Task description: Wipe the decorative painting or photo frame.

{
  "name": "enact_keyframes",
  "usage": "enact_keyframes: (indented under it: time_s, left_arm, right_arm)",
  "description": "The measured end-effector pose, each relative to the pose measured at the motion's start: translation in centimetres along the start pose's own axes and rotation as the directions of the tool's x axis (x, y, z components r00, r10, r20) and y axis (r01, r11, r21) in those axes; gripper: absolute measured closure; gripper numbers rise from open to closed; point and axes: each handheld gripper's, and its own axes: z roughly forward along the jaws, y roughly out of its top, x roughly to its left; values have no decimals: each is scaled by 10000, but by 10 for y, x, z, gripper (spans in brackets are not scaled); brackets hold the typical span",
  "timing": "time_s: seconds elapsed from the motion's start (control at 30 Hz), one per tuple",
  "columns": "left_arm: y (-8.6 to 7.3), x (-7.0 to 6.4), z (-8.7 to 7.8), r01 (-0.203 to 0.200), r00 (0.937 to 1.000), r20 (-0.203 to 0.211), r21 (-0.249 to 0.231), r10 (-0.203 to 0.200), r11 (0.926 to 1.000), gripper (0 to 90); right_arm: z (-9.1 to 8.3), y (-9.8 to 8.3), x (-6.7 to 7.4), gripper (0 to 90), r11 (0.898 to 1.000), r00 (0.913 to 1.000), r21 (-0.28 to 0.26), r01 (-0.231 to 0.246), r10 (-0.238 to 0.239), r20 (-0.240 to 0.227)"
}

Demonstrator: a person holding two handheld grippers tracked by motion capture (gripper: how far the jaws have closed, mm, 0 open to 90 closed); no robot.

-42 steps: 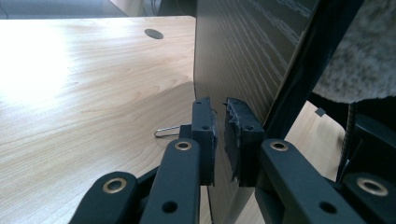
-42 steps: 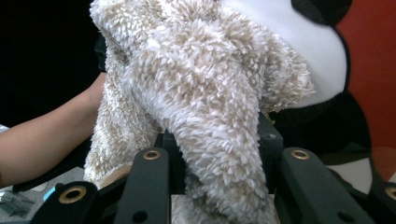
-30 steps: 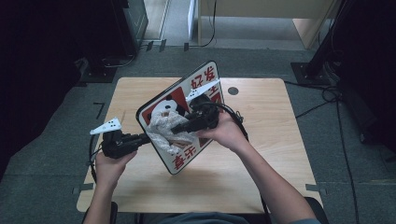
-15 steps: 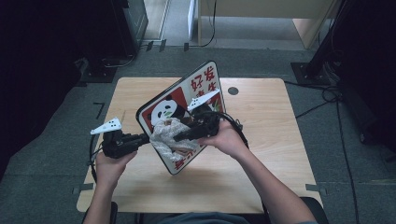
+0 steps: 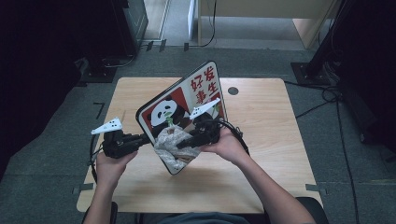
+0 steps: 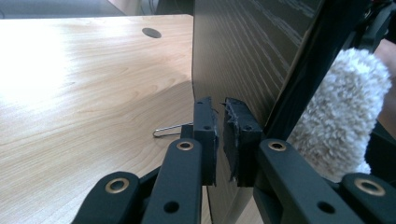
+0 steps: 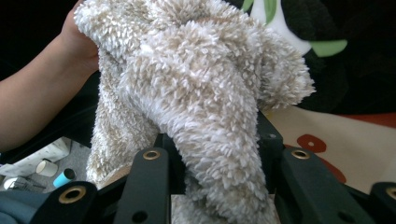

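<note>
Two grippers are engaged. A stiff, smooth panda board [image 5: 187, 105], held tilted above the table [image 5: 280, 154], is clamped at its edge by the left gripper [image 6: 222, 140]. It is judged light but slippery, best taken by its rim. A soft, fluffy cloth [image 7: 205, 93], bunched against the board just ahead, is pinched by the right gripper [image 7: 212, 154].

A light wooden table [image 5: 261, 186] with a round cable hole [image 5: 232, 91] near its far edge stands on grey carpet [image 5: 42, 177]. Black cables [image 5: 327, 100] trail across the floor to its right. A wire clip [image 6: 169, 130] lies on the tabletop.
</note>
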Motion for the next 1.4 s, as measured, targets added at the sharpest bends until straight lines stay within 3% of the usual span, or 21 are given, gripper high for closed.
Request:
enact_keyframes:
  time_s: [0.9,1.4]
  left_arm:
    - [-1,-1,3,4,10000,32,88,-4,10000,834]
    - [-2,-1,4,-10,10000,55,129,10,9999,834]
  right_arm:
    - [21,-52,-17,664,9993,9998,307,-204,205,-54]
    - [36,-81,-26,664,9932,9967,843,-802,810,-61]
